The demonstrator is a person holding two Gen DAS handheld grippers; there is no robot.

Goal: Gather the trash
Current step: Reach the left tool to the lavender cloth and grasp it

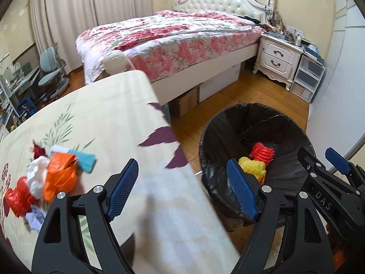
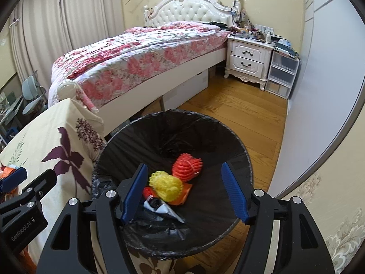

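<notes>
A bedroom scene seen from two hand-held grippers. The left gripper (image 1: 182, 189) hangs with its jaws spread and nothing between them, over the edge of a table draped in a cream floral tablecloth (image 1: 109, 123). A heap of crumpled trash (image 1: 45, 178) lies on the cloth to the left of and just beyond its left finger: orange, red and white plastic wrappers, a teal scrap and pale lilac paper, bunched with no clear direction.

The right gripper (image 2: 184, 191) is held above a round bin lined with a black bag (image 2: 127, 146), which stands on the wooden floor (image 2: 241, 118) just beside the table. Its jaws are also spread and empty. Down in the bin, between and below its blue fingers (image 2: 233, 191), lie a yellow foam net (image 2: 166, 186) and an orange-red foam net (image 2: 187, 165), touching, the red one farther from the gripper. Under the yellow net rests an orange wrapper and a small tube-like item (image 2: 152, 199) with a red end; its long axis runs diagonally, from upper left near the left finger down to the lower right.

A bed with a floral quilt (image 2: 141, 64) stands beyond.
</notes>
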